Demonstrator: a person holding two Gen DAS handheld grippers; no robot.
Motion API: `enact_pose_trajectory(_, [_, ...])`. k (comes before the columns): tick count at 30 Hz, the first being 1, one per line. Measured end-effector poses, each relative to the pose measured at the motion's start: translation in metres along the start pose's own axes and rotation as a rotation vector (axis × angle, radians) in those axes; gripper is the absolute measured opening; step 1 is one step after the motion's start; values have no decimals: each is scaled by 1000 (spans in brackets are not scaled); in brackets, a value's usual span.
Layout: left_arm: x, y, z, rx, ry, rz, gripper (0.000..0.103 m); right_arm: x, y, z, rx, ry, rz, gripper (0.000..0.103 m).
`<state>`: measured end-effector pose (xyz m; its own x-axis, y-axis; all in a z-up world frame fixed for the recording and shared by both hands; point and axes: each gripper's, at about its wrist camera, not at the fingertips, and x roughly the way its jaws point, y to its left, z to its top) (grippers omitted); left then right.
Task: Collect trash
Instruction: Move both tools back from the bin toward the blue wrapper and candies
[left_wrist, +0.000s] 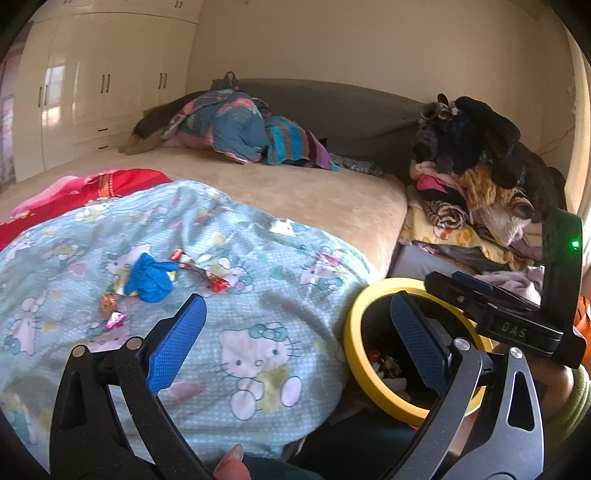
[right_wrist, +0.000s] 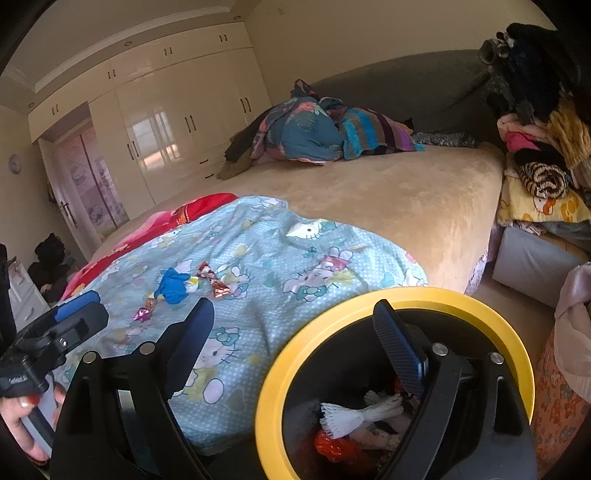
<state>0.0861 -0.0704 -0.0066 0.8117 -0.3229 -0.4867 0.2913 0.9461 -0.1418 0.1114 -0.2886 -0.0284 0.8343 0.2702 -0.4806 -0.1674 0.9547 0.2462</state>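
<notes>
A crumpled blue wrapper (left_wrist: 149, 277) (right_wrist: 174, 286), a red candy wrapper (left_wrist: 201, 270) (right_wrist: 213, 279) and small shiny wrappers (left_wrist: 112, 312) (right_wrist: 144, 309) lie on the Hello Kitty blanket (left_wrist: 258, 295) (right_wrist: 288, 258). A black bin with a yellow rim (left_wrist: 355, 354) (right_wrist: 269, 391) stands beside the bed and holds trash, including white foam netting (right_wrist: 354, 413). My left gripper (left_wrist: 295, 325) is open and empty, short of the wrappers. My right gripper (right_wrist: 295, 328) is open and empty, its right finger over the bin.
The beige bed (left_wrist: 314, 192) carries a heap of bedding (left_wrist: 240, 125) at the headboard. A pile of clothes (left_wrist: 480, 177) sits on a stool to the right. White wardrobes (right_wrist: 166, 122) line the far wall.
</notes>
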Motion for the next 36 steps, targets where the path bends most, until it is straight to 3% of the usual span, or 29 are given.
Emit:
enact_pose_trajectory(9, [-10,33,1,-41,-34,88,92,10,33,-2,-46,12,70,86])
enact_pose_trajectory(17, [-14,92,-5,-154,-19,194,92,42,74,2,-116,60,141,86])
enact_pose_trajectory(28, [-5,160,-27,-282,36,270,92,118,122,10,-173,150,210,86])
enact_pose_trajectory(36, [21,185,-39,-336,98,268,81,185,149,16,-161,258,273,81])
